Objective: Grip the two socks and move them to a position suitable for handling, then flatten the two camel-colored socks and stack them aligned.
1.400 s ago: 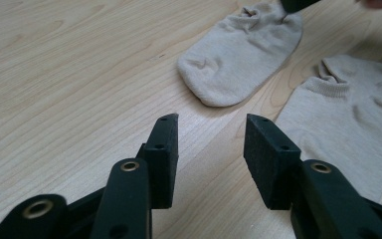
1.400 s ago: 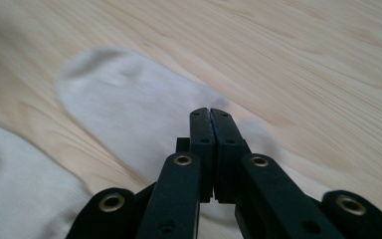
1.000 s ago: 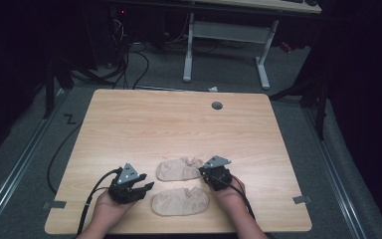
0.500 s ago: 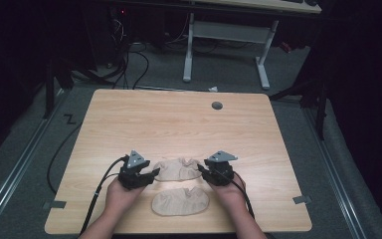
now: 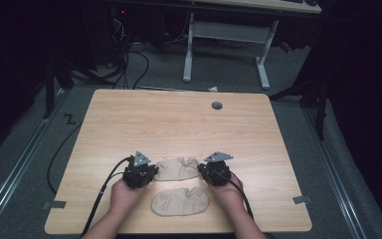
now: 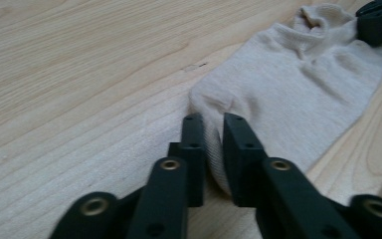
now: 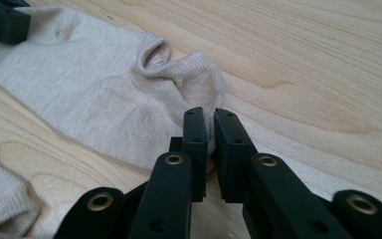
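- Two beige socks are lying at the 6 o'clock edge of the tabletop (image 5: 179,119): the far sock (image 5: 178,168) is sitting just past the near sock (image 5: 180,201), and the two look slightly apart.
- The left tongs (image 5: 151,172) are pinching the far sock's 9 o'clock end; in the left gripper view the jaws are nearly closed with a fold of the toe fabric (image 6: 214,149) squeezed between them. They've just been closing onto it.
- The right tongs (image 5: 203,170) are doing the same at the 3 o'clock end, jaws nearly together on the heel/cuff edge (image 7: 210,130), and they've also just been closing with cloth between them.
- Why one at each end? My guess is it's so the sock can be lifted stretched flat instead of bunching up, probably to lay it over the near sock and pair them.
- The near sock isn't being touched by either tongs, just waiting between the two hands.
- Compared with a second ago: the left tongs were sitting out at 9 o'clock, off the sock, and have slid in toward its end. The right tongs are barely shifting. The socks themselves are looking about the same, no lift happening yet.
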Demonstrator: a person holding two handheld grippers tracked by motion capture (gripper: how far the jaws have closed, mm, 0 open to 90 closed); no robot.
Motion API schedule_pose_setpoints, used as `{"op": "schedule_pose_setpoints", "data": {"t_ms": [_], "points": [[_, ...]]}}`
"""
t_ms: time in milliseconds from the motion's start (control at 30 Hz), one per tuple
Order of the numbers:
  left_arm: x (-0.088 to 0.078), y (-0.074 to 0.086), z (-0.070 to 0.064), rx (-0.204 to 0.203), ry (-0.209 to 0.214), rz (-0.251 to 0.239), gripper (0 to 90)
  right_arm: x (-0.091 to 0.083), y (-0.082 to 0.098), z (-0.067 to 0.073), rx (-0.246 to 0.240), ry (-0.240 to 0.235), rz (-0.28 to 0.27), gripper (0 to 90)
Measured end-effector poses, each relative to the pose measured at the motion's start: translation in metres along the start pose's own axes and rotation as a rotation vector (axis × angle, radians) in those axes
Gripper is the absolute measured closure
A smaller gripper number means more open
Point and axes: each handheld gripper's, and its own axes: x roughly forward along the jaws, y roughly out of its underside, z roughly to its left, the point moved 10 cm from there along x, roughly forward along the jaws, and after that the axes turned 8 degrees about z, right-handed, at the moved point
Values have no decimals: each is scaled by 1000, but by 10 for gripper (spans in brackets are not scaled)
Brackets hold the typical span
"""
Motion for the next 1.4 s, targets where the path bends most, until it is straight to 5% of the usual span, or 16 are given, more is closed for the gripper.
{"op": "schedule_pose_setpoints", "data": {"t_ms": [300, 533, 1033, 1400], "points": [[-21, -16, -11, 18, 28, -110, 870, -28, -8, 10, -45, 24, -93, 849], [-29, -16, -20, 57, 45, -120, 870, -46, -10, 16, -77, 44, -143, 849], [-44, -11, -27, 39, 65, -125, 872, -64, 1, 16, -68, 22, -179, 848], [-63, -2, -44, 105, 70, -118, 871, -80, 17, 25, -104, 47, -167, 845]]}}
